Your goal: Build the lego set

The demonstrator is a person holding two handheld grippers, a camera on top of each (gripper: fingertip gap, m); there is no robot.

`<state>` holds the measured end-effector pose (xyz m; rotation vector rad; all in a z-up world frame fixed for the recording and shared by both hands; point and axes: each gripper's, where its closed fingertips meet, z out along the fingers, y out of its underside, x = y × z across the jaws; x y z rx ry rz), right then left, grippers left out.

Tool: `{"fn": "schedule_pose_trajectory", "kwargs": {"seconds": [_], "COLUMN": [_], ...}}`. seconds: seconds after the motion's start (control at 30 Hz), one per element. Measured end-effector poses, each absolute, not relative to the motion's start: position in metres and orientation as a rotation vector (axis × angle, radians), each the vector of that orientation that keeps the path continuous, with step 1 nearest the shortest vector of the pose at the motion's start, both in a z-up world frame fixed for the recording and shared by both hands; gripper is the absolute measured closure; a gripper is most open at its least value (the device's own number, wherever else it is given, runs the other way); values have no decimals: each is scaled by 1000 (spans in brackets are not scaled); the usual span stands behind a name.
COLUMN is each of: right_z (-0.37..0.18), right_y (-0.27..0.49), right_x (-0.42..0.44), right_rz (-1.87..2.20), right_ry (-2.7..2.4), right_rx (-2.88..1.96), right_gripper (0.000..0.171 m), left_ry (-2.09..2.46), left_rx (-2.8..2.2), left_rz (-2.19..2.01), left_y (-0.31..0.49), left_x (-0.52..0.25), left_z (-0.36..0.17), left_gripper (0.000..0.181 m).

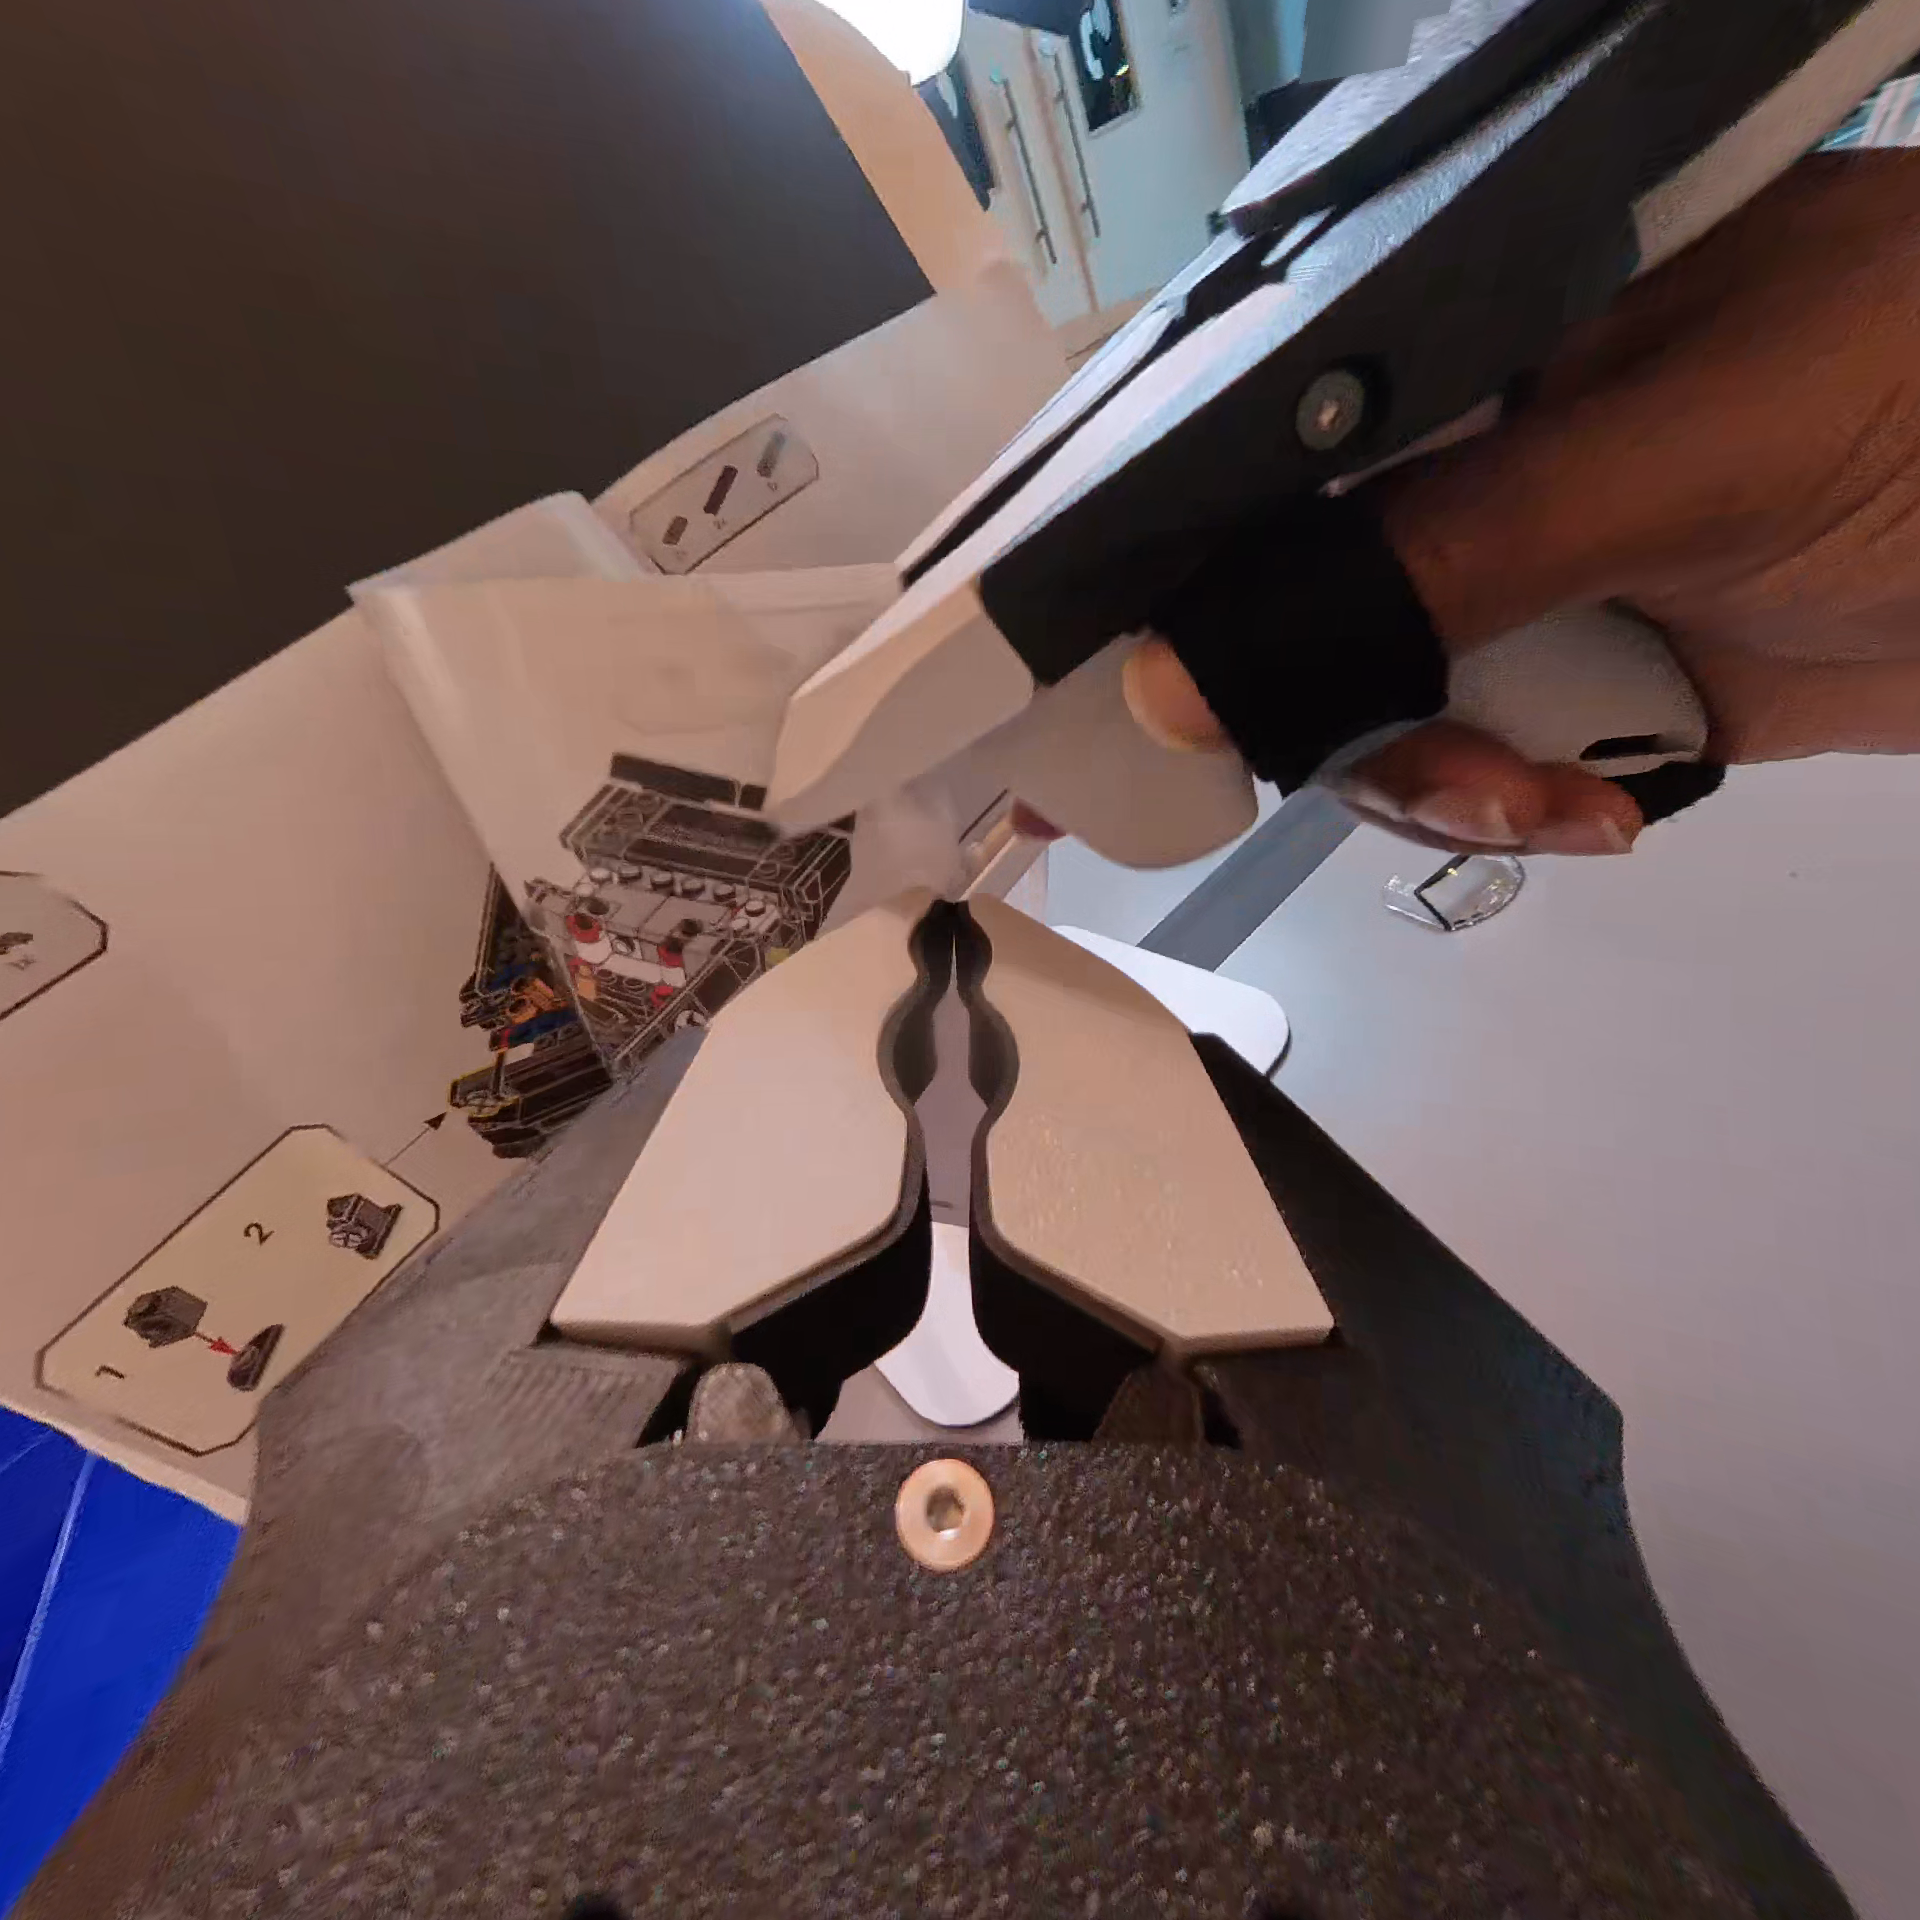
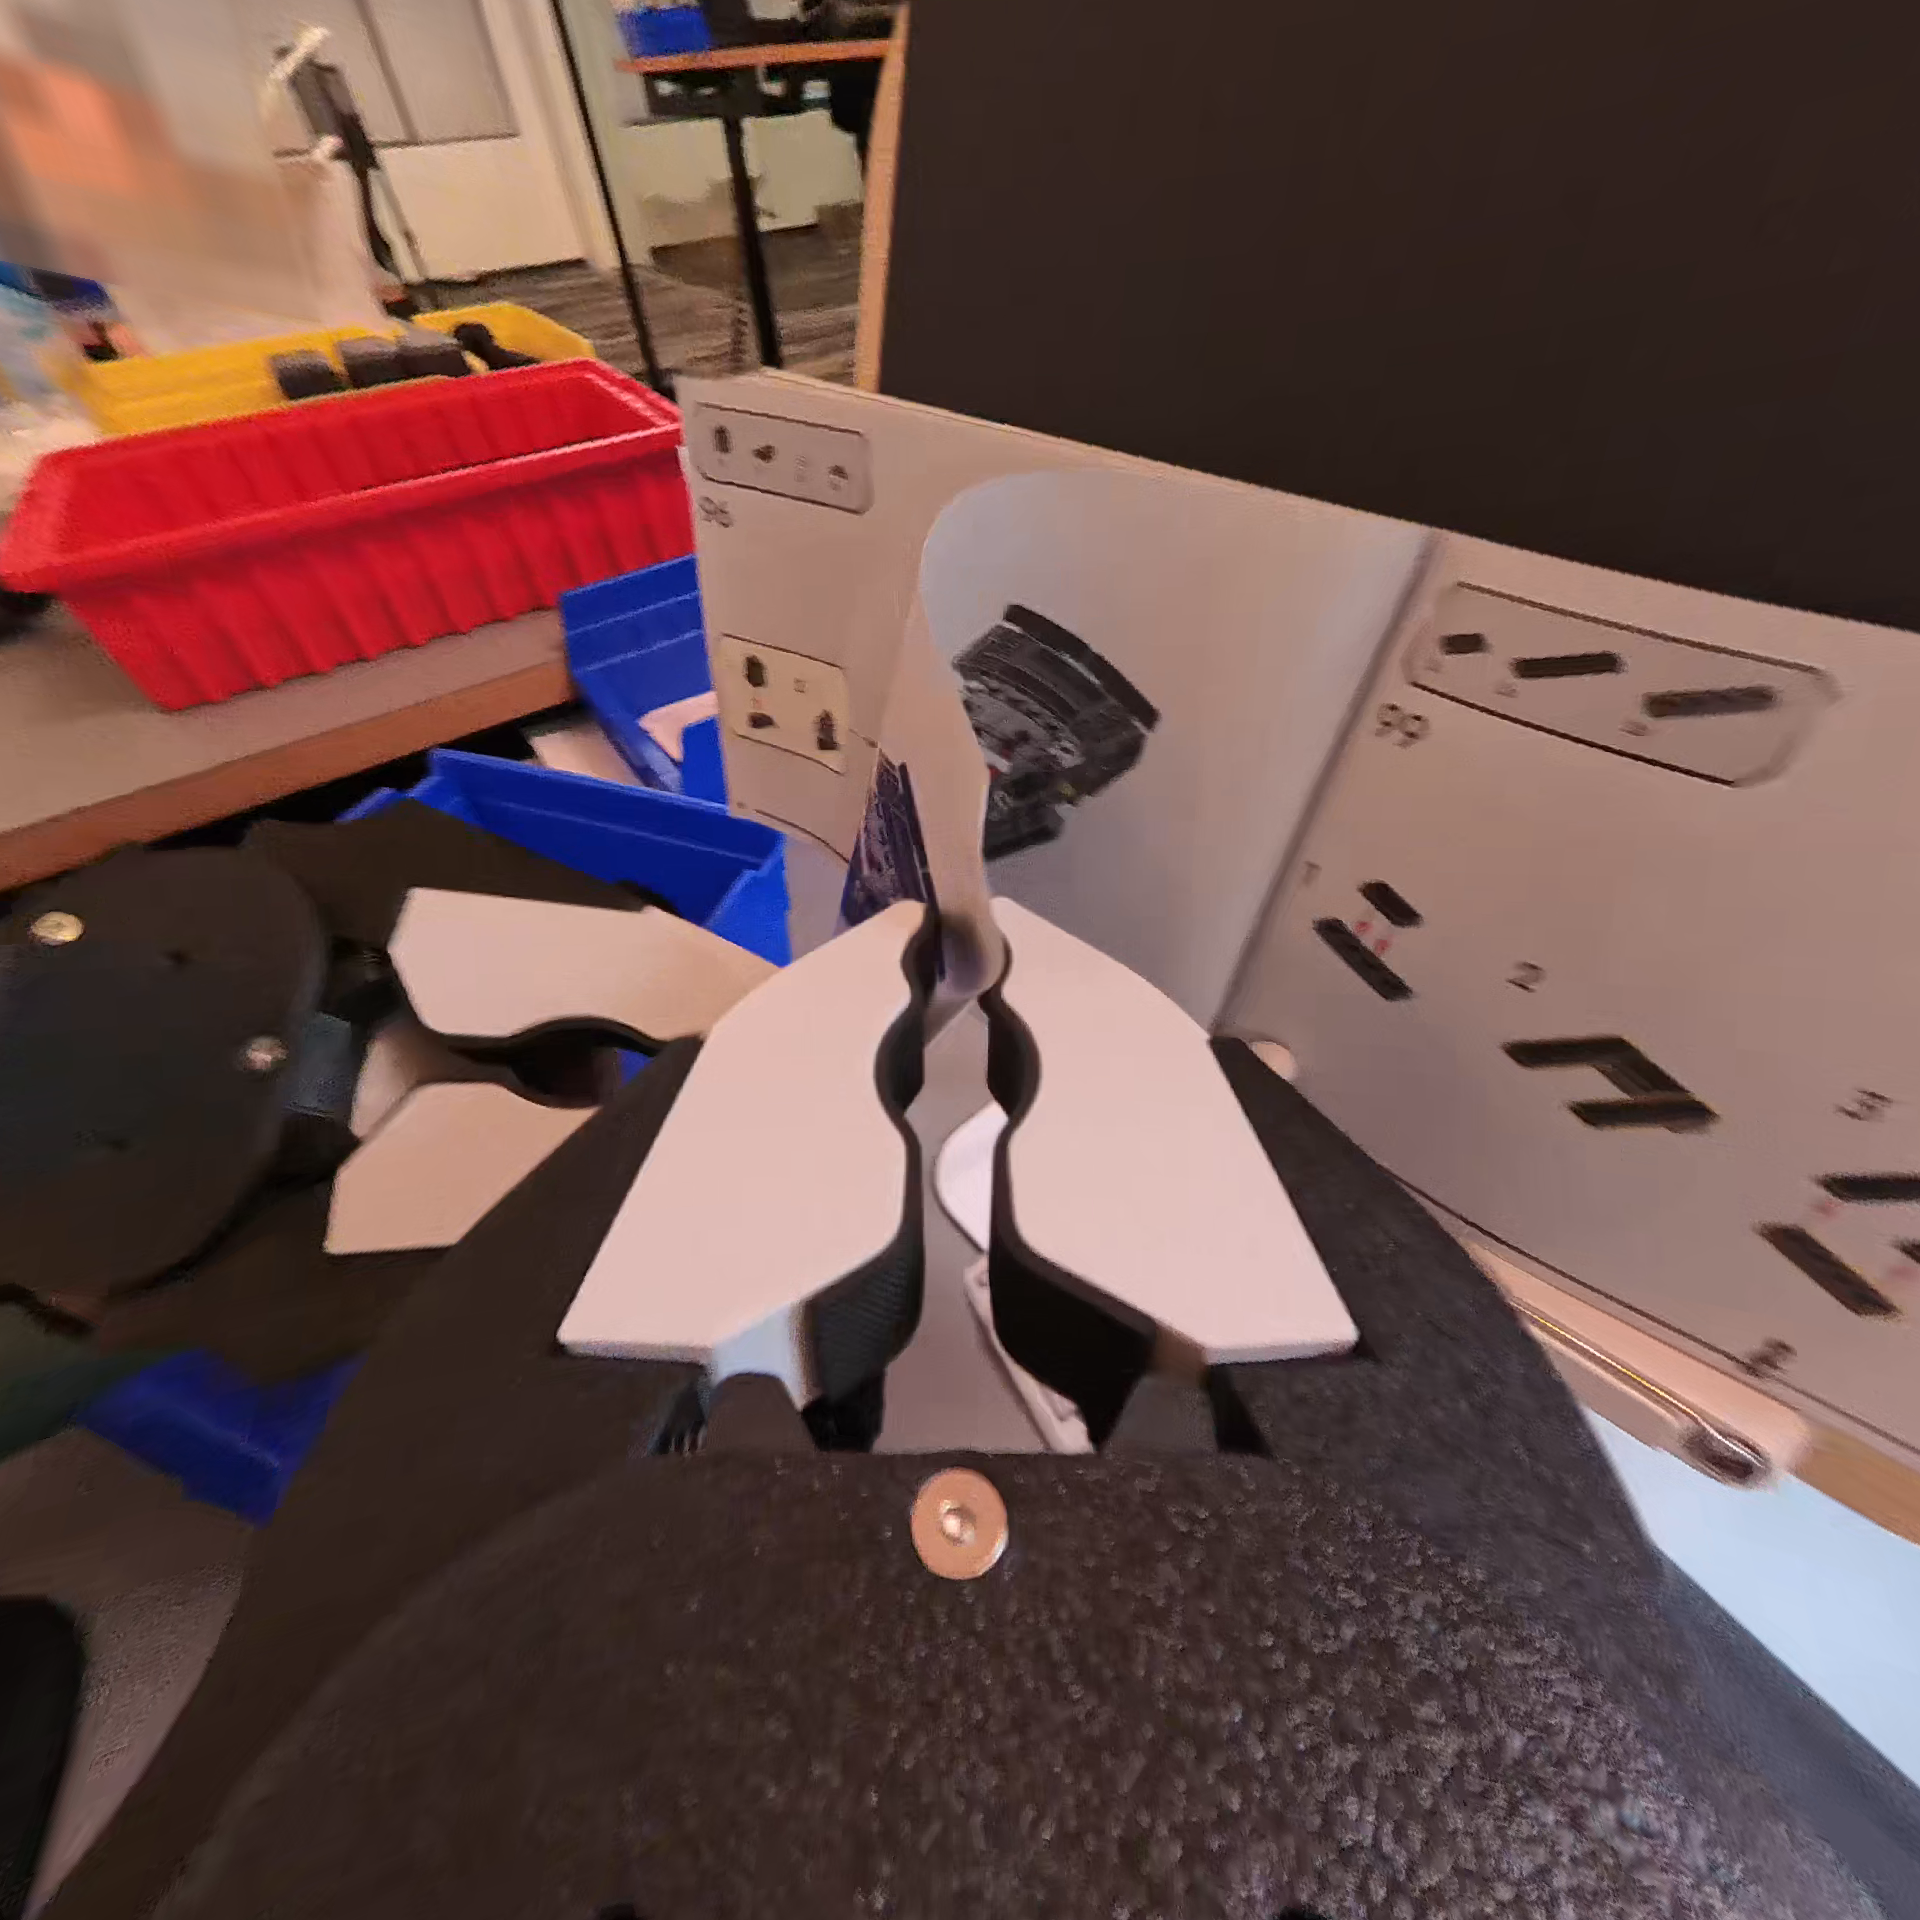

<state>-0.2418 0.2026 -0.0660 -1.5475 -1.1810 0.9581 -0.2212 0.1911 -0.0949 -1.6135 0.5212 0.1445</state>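
The open instruction booklet [image 2: 1558,883] stands leaning against a dark board; it also shows in the left wrist view [image 1: 260,935]. One page [image 2: 966,644] is lifted and curled away from it. My right gripper [image 2: 961,956] is shut on the lower edge of this page. In the left wrist view the right gripper [image 1: 821,810] comes in from the upper right, held by a hand [image 1: 1714,468], pinching the crumpled page [image 1: 623,675]. My left gripper [image 1: 948,914] is shut, tips touching the page's crumpled edge; I cannot tell if it pinches it. It shows at left in the right wrist view [image 2: 665,1023].
A red bin [image 2: 343,540] and a yellow bin [image 2: 187,384] with dark parts stand on a table at the left. Blue bins [image 2: 623,831] sit beside the booklet. The dark board [image 2: 1351,260] backs the booklet. A clear plastic piece [image 1: 1455,888] lies on the grey table [image 1: 1558,1247]. Both grippers' tips are close together, under 4 cm apart.
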Motion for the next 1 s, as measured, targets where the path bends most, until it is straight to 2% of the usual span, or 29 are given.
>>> {"fn": "schedule_pose_trajectory", "kwargs": {"seconds": [0.03, 0.13, 0.33, 0.6, 1.0], "right_z": [-68, -66, -50, -48, -48], "right_y": [207, 218, 258, 293, 299], "right_x": [-237, -220, -194, -173, -169], "right_rz": [928, 904, 828, 739, 714], "right_ry": [-1170, -1132, -1162, -1212, -1222], "right_rx": [-1540, -1502, -1471, -1516, -1526], "right_gripper": [170, 171, 171, 171, 171], "left_ry": [516, 495, 441, 398, 370], "left_rx": [-1613, -1608, -1658, -1694, -1713], "left_rz": [147, 104, 22, 34, 42], "left_y": [191, 185, 174, 175, 179], "left_x": [-221, -216, -218, -232, -240], "left_z": [-96, -95, -105, -113, -116], "left_gripper": [181, 178, 156, 153, 153]}}
